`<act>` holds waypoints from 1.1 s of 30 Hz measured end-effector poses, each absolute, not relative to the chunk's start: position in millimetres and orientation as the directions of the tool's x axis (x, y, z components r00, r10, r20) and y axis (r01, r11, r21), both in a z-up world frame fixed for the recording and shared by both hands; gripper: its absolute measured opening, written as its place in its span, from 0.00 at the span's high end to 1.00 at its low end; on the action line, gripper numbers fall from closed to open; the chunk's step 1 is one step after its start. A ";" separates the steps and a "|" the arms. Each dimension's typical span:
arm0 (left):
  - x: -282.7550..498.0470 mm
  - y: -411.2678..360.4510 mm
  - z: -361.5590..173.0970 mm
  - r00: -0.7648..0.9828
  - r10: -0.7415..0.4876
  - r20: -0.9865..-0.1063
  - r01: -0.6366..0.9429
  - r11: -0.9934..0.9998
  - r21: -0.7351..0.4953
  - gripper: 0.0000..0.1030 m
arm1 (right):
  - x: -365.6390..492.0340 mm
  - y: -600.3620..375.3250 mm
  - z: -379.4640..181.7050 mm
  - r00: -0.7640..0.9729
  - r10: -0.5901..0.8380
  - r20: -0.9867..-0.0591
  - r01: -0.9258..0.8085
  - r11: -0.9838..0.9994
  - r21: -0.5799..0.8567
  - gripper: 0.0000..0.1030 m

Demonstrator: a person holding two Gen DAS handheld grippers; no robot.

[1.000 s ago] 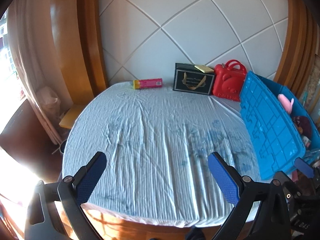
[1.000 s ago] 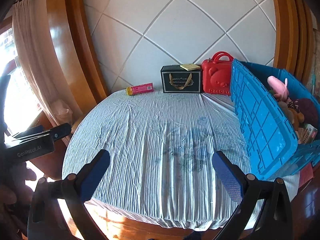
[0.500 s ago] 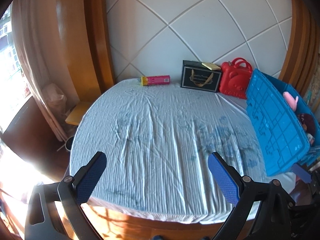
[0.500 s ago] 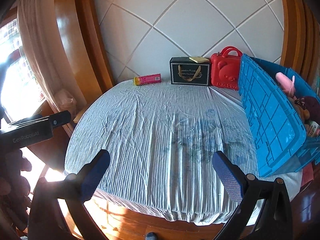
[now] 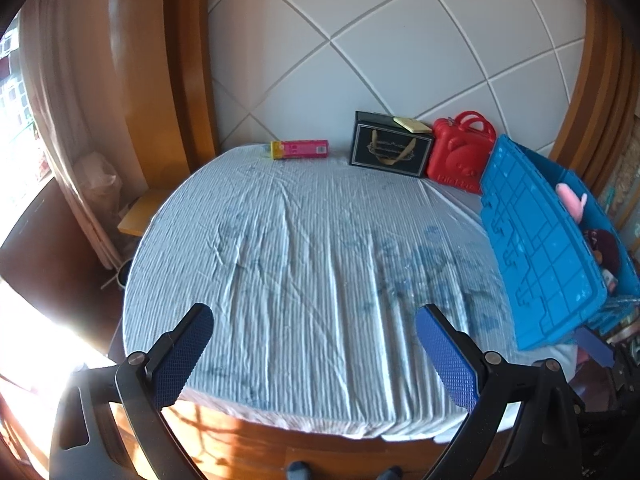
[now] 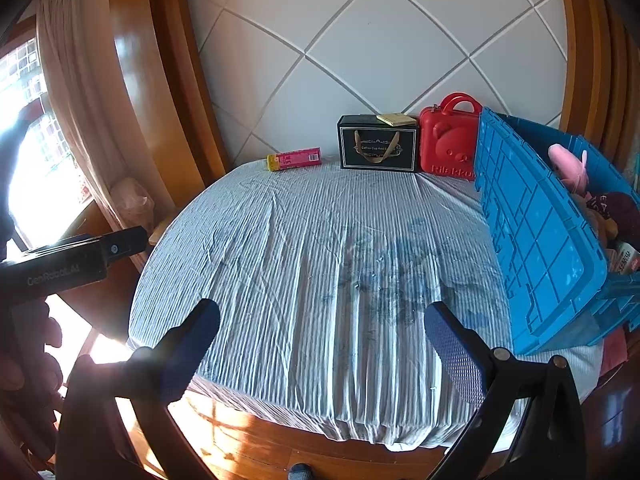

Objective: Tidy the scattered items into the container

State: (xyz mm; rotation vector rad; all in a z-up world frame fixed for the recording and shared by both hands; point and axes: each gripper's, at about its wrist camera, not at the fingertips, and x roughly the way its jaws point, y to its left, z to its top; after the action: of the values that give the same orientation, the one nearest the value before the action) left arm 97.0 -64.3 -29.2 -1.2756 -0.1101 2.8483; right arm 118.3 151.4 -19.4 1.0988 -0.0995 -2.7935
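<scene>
both hand-held grippers, left hand-held gripper (image 5: 314, 340) and right hand-held gripper (image 6: 322, 342), have pulled back from the desk (image 5: 304, 248), jaws spread and empty; toys sit in the blue crate (image 6: 532, 232), pink box (image 6: 295, 159) still out at the far edge.

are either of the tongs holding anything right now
No. The left tongs and right tongs are both open and empty above the bed.

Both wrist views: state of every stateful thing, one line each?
left gripper: jaws open, empty
right gripper: jaws open, empty
blue crate: lid open, toys inside
red case: closed, upright
black box: closed, upright
pink box: lying flat
</scene>
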 end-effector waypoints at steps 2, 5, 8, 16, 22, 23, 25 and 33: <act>97.2 -64.4 -32.0 -0.660 0.047 -0.750 0.020 -0.997 -0.081 0.01 | 118.8 152.4 -18.1 -0.726 -0.151 -0.671 0.103 -0.989 0.111 0.00; 100.1 -61.2 -32.9 -0.665 0.043 -0.746 0.018 -0.997 -0.073 0.01 | 119.8 154.1 -16.8 -0.731 -0.148 -0.666 0.101 -0.989 0.109 0.00; 101.4 -58.7 -31.2 -0.672 0.031 -0.740 0.018 -0.998 -0.058 0.01 | 120.7 153.7 -16.2 -0.733 -0.147 -0.664 0.101 -0.989 0.108 0.00; 105.1 -57.7 -20.7 -0.705 -0.064 -0.706 0.056 -0.998 0.034 0.01 | 123.8 152.9 -14.4 -0.739 -0.140 -0.659 0.097 -0.990 0.102 0.00; 108.1 -56.5 -19.5 -0.713 -0.072 -0.698 0.052 -0.997 0.050 0.01 | 126.7 151.3 -13.0 -0.741 -0.137 -0.657 0.096 -0.990 0.099 0.00; 108.0 -57.3 -19.7 -0.712 -0.071 -0.699 0.054 -0.997 0.046 0.01 | 127.0 150.3 -13.1 -0.741 -0.136 -0.658 0.096 -0.991 0.097 0.00; 108.3 -57.6 -19.8 -0.712 -0.070 -0.699 0.054 -0.998 0.045 0.01 | 127.4 149.5 -13.8 -0.739 -0.135 -0.660 0.096 -0.991 0.096 0.00; 107.5 -57.6 -19.1 -0.714 -0.057 -0.698 0.042 -0.998 0.038 0.01 | 126.2 150.2 -14.8 -0.740 -0.132 -0.660 0.093 -0.991 0.095 0.00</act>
State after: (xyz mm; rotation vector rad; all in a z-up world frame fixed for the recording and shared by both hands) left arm 107.5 -57.6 -19.1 -1.2063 0.0302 2.9585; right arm 126.2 150.2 -14.8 1.0761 -0.0844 -2.8213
